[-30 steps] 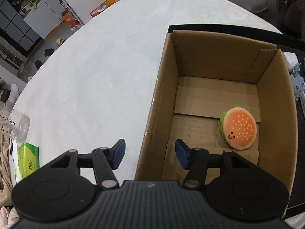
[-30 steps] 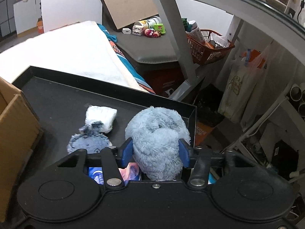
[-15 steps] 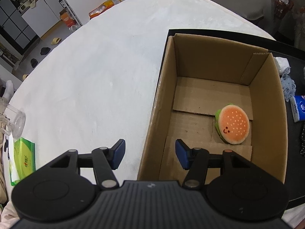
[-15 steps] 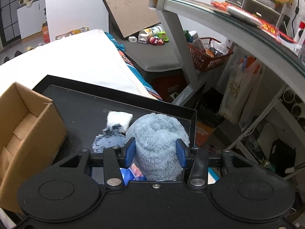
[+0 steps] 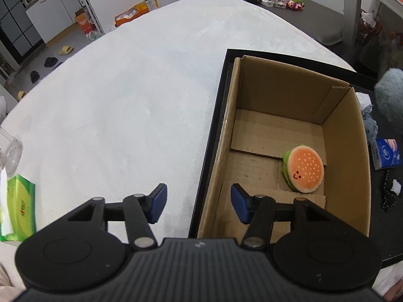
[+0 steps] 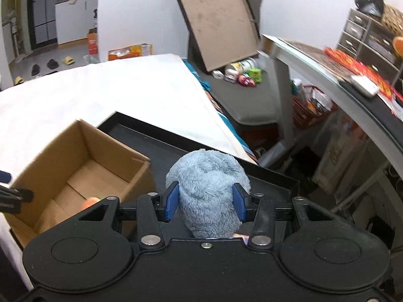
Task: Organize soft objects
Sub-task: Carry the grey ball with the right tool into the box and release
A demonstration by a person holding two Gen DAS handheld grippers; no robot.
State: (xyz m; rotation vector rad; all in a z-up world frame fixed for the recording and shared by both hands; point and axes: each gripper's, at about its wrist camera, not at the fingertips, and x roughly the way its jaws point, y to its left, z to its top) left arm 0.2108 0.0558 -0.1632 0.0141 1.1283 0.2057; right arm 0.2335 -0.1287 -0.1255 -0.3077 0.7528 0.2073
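Only a sliver of the burger plush (image 6: 91, 202) shows past your right tongs (image 6: 205, 202), which pinch the fluffy blue plush (image 6: 207, 191) above the black tray (image 6: 272, 178). Your left tongs (image 5: 199, 202) hang spread over the cardboard box's (image 5: 277, 80) near wall; a tissue pack (image 5: 385, 153) lies beside it.

A white-covered bed (image 5: 121, 105) carries a black tray (image 5: 214, 125), with a green tissue pack (image 5: 17, 206) well left of it.
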